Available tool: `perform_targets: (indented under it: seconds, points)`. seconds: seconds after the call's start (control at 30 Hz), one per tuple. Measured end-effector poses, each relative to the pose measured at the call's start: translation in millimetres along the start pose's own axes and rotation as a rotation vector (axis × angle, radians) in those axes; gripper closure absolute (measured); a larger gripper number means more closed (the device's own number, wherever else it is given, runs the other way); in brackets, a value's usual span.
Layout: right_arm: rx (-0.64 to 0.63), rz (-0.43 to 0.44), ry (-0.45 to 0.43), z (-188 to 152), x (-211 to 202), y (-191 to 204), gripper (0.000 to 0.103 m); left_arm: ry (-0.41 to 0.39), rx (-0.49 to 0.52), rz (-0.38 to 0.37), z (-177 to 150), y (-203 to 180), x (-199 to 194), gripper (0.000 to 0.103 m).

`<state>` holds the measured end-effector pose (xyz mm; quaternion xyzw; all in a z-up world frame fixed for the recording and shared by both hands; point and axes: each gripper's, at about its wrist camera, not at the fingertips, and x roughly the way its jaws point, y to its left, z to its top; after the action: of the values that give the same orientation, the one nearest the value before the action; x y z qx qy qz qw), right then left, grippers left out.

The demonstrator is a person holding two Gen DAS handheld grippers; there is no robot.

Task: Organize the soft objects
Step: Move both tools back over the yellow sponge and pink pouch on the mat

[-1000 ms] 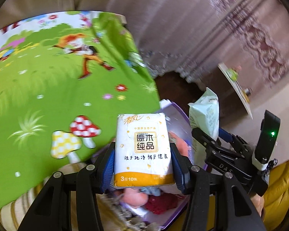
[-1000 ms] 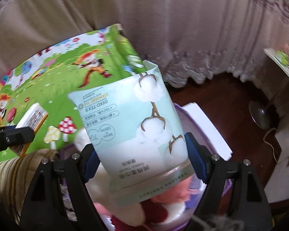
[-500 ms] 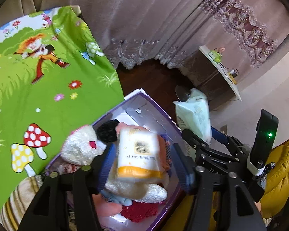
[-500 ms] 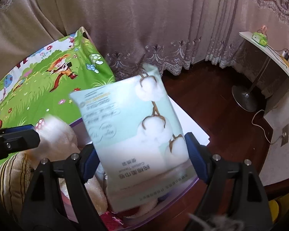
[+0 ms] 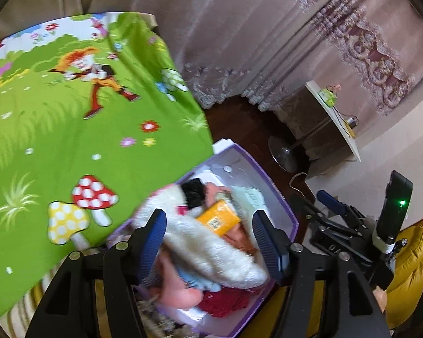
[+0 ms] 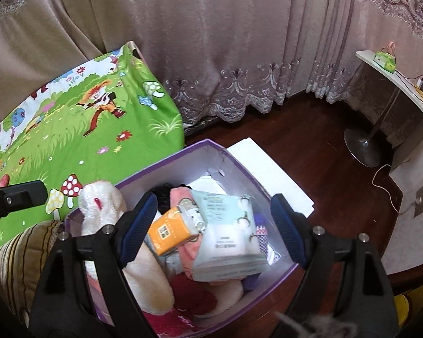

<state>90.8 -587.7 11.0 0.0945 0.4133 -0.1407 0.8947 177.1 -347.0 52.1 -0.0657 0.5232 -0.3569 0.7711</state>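
Since both packs dropped, left gripper [image 5: 208, 242] empty, right gripper [image 6: 211, 228] empty.

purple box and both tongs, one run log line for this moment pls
left tongs: open, empty | right tongs: open, empty | orange tissue pack: in purple box | cotton tissue pack: in box | phase: both released
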Motion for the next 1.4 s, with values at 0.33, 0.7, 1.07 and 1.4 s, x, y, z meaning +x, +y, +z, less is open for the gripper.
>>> perform_targets:
  seconds: [0.33,0.7,1.07,1.4]
  points:
    - [-0.081,0.113,-0.003,11,-4,63,0.015,-0.107,-0.132,0.131,-24,88,-66,0.039]
    - [-0.226,0.217,-0.001,22,-7,153,0.013,-0.210,-0.302,0.370,-61,209,-148,0.030]
    - [-0.336,0.327,0.044,31,-1,241,0.010,-0.151,-0.361,0.583,-95,310,-188,0.024]
    - [-0.507,0.450,0.074,32,4,353,0.007,-0.076,-0.346,0.594,-99,346,-171,0.023]
